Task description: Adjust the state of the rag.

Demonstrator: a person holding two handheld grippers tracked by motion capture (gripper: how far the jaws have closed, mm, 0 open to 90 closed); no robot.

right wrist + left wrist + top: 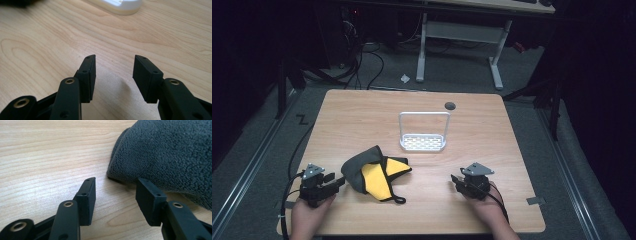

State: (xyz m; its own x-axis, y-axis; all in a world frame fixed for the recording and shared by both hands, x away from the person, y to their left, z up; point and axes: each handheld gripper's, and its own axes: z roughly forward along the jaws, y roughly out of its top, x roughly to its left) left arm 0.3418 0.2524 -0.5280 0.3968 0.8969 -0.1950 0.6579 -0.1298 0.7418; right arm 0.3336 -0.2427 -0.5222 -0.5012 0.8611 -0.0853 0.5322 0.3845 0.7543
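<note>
Grey-yellow cloth lies crumpled at table front-left w/ white rack mid-table holding nothing, your left gripper jaws apart just beside cloth's grey edge, right gripper jaws apart over bare wood.

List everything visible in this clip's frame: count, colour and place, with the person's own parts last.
cloth: 1, grey and yellow with a black loop, crumpled on the table's near left
rack: 1, white, perforated base with an upright handle frame, table centre
table: 1, light wood, with a dark round hole at its far edge
desk frame: 1, white legs, on the floor beyond the table
left hand-held gripper: 1, black, open, beside the cloth's grey edge
right hand-held gripper: 1, black, open, over bare wood at near right
hands: 2, at the bottom edge
</note>
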